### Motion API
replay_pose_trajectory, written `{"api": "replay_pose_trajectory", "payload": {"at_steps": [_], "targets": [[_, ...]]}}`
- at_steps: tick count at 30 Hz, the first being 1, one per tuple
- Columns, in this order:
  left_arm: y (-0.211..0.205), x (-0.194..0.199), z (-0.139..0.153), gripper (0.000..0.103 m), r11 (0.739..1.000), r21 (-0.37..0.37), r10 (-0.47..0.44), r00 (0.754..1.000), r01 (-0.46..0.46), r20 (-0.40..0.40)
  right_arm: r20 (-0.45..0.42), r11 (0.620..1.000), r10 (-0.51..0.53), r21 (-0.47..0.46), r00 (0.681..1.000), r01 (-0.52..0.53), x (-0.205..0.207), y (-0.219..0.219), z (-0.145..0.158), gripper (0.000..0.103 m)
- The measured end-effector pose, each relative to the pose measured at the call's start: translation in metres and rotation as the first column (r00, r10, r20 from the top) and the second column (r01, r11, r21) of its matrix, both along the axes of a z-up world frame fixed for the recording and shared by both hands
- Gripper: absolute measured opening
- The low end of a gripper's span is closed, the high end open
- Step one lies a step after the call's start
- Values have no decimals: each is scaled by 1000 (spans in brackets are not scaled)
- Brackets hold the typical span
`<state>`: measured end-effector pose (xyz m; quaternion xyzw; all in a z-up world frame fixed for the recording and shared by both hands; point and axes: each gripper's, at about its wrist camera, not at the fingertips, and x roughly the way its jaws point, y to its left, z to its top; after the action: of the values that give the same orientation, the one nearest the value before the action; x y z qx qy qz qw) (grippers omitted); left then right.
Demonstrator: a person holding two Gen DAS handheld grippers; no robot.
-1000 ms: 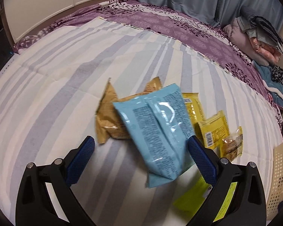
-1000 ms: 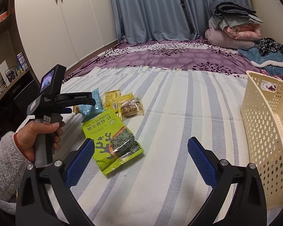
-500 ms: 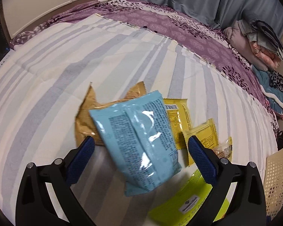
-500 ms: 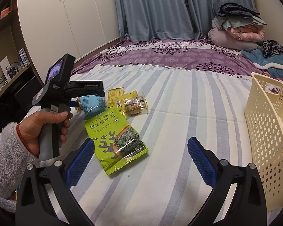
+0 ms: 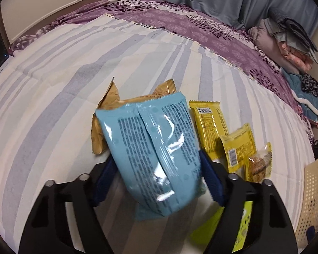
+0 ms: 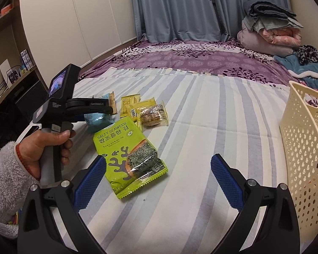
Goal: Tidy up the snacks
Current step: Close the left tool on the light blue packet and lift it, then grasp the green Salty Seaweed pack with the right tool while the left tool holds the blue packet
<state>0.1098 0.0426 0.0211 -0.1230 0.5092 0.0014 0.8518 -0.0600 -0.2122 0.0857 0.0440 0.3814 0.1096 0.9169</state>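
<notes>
While the left gripper (image 5: 156, 169) pinches the blue pack (image 5: 152, 148) by its sides, just above the brown pack (image 5: 108, 101) and left of the yellow packs (image 5: 212, 124), it should squeeze gently and lift straight up, so the slick film neither slips nor drags neighbours. The right gripper (image 6: 158, 176) hangs released, empty, between the seaweed pack (image 6: 127, 154) and the basket (image 6: 303, 139), the likely destination.

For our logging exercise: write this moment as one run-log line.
left hand-held gripper: shut on blue packet | right hand-held gripper: open, idle | basket: right | remaining snacks: on blanket
</notes>
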Motion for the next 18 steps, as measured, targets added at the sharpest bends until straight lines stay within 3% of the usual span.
{"api": "replay_pose_trajectory", "payload": {"at_steps": [1, 7, 18], "targets": [[2, -2, 1, 62, 1000, -12, -3, 1000, 4, 2, 0, 1000, 4, -2, 1000, -4, 1, 2, 0, 98], [15, -14, 4, 56, 999, -36, -13, 1000, 13, 10, -12, 997, 58, -48, 998, -58, 15, 18, -7, 98], [31, -33, 31, 53, 999, -40, -23, 996, 27, 89, -51, 949, 263, -167, 963, -268, 50, 72, -27, 98]]}}
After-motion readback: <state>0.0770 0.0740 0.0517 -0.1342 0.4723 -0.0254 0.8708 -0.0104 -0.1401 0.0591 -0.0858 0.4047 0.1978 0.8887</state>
